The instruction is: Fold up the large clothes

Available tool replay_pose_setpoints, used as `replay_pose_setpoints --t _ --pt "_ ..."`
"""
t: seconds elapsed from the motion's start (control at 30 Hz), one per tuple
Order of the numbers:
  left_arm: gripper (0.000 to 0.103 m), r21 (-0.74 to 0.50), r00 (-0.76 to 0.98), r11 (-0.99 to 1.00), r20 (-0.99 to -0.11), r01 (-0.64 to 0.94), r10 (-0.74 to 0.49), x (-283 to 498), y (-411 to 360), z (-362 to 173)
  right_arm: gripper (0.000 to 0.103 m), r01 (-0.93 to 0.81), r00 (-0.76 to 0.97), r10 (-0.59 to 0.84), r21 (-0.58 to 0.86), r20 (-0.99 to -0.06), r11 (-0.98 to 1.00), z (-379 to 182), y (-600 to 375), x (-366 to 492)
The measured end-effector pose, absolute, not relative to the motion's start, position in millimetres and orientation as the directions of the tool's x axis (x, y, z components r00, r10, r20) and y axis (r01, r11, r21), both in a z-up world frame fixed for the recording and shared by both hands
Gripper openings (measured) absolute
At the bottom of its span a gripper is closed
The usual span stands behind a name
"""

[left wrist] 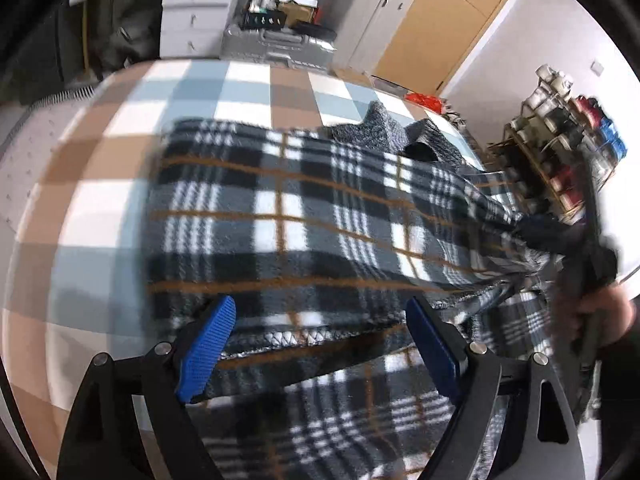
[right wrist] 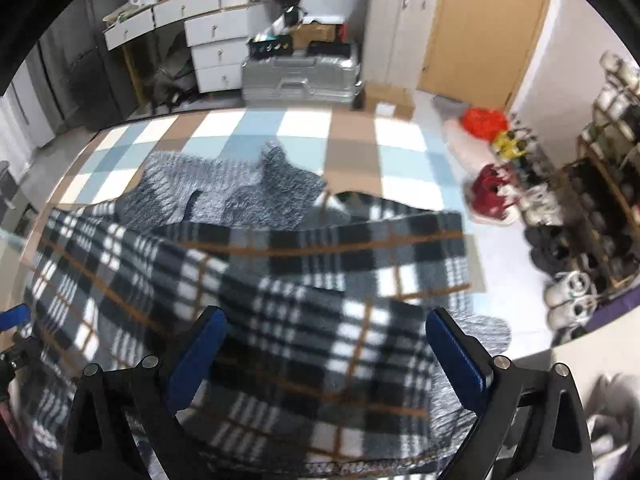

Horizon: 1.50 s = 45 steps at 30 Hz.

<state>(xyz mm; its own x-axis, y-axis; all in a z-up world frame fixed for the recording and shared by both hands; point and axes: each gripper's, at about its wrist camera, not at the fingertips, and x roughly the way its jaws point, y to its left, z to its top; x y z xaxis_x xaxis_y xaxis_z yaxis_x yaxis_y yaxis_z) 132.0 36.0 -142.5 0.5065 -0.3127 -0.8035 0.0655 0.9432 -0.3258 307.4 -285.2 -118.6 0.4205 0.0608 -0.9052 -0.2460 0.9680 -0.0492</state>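
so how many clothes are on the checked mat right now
2: a plaid garment spread nearest the grippers, and a grey knit lying beyond it, partly under its far edge. Others may be hidden beneath.

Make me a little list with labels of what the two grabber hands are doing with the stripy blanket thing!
garment: plaid fleece, black, white and grey with tan lines, partly folded over itself
under it: grey knit garment
surface: checked cover in blue, tan and white
left gripper: open over a stitched edge
right gripper: open, plaid beneath, pads not pressing
room behind: white drawers, silver case
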Motion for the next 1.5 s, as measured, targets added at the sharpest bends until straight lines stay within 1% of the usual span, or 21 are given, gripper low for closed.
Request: replay_pose_setpoints --t 0.07,0.1,0.17,0.27,0.43,0.47,0.5,0.63,0.77,0.8,0.83,0.9,0.93,0.97,1.0,1.1,1.17,1.23,1.37,1.43,1.5 --pt "0.084 -0.305 0.492 0.950 -0.818 0.068 -0.298 137 35 -153 0.102 -0.270 0.306 -0.002 -0.089 -0.952 0.959 -151 -279 312" --pt "0.083 -0.283 0.491 0.956 -0.824 0.076 -0.283 137 33 -155 0.103 -0.238 0.365 0.043 -0.048 -0.930 0.970 -150 -287 307" --pt "0.084 -0.230 0.494 0.969 -0.834 0.091 -0.244 135 24 -155 0.103 -0.232 0.335 0.050 -0.032 -0.941 0.972 -152 -289 310" --pt "0.084 -0.162 0.509 0.981 -0.839 0.103 -0.192 129 11 -154 0.101 -0.256 0.315 0.040 -0.044 -0.948 0.966 -138 -289 318" --pt "0.086 -0.029 0.531 0.988 -0.841 0.153 -0.107 124 -4 -160 0.103 -0.250 0.486 0.095 -0.034 -0.869 0.968 -80 -288 346" --pt "0.091 -0.021 0.531 0.986 -0.841 0.165 -0.106 123 -8 -162 0.103 -0.242 0.501 0.082 -0.049 -0.862 0.969 -74 -285 357" --pt "0.094 -0.018 0.531 0.984 -0.840 0.174 -0.110 124 -8 -163 0.103 -0.237 0.502 0.064 -0.065 -0.863 0.969 -72 -279 370" --pt "0.095 0.008 0.543 0.981 -0.834 0.193 -0.099 121 -12 -165 0.103 -0.234 0.452 -0.004 -0.123 -0.892 0.965 -92 -240 419" --pt "0.095 -0.028 0.536 0.980 -0.834 0.195 -0.131 120 -6 -163 0.101 -0.267 0.343 -0.006 -0.104 -0.939 0.958 -127 -221 452" --pt "0.095 -0.037 0.531 0.981 -0.837 0.192 -0.136 121 -2 -160 0.100 -0.285 0.325 -0.025 -0.123 -0.945 0.950 -135 -216 453" --pt "0.095 -0.046 0.528 0.982 -0.838 0.185 -0.138 123 -2 -159 0.096 -0.302 0.318 -0.053 -0.154 -0.947 0.941 -142 -211 454" --pt "0.095 -0.061 0.527 0.984 -0.838 0.166 -0.141 124 -1 -159 0.078 -0.312 0.310 -0.049 -0.150 -0.950 0.938 -146 -210 458" --pt "0.095 -0.060 0.528 0.984 -0.838 0.166 -0.140 124 -1 -159 0.050 -0.310 0.302 -0.021 -0.119 -0.953 0.943 -146 -211 458" --pt "0.095 -0.054 0.531 0.984 -0.836 0.168 -0.137 124 -2 -160 0.018 -0.304 0.287 0.028 -0.064 -0.957 0.950 -145 -214 457" --pt "0.095 -0.050 0.533 0.984 -0.835 0.169 -0.134 124 -3 -161 0.012 -0.294 0.291 0.061 -0.028 -0.955 0.955 -144 -217 454" --pt "0.095 -0.048 0.537 0.986 -0.834 0.157 -0.126 122 -4 -158 0.011 -0.275 0.366 0.052 -0.055 -0.929 0.960 -131 -219 436" --pt "0.095 -0.069 0.535 0.988 -0.834 0.139 -0.134 122 -1 -152 0.011 -0.281 0.458 0.050 -0.092 -0.887 0.955 -113 -220 412" --pt "0.095 -0.107 0.545 0.988 -0.824 0.116 -0.153 121 4 -146 0.010 -0.304 0.550 0.055 -0.139 -0.833 0.942 -93 -217 384" --pt "0.095 -0.232 0.526 0.970 -0.818 0.071 -0.234 120 14 -139 0.010 -0.316 0.657 0.073 -0.187 -0.750 0.930 -58 -221 331" --pt "0.095 -0.253 0.494 0.963 -0.828 0.093 -0.265 118 12 -133 0.010 -0.324 0.695 0.086 -0.204 -0.713 0.924 -46 -222 315" --pt "0.095 -0.247 0.529 0.962 -0.805 0.113 -0.269 111 13 -117 0.010 -0.337 0.720 0.108 -0.210 -0.685 0.918 -36 -225 291"
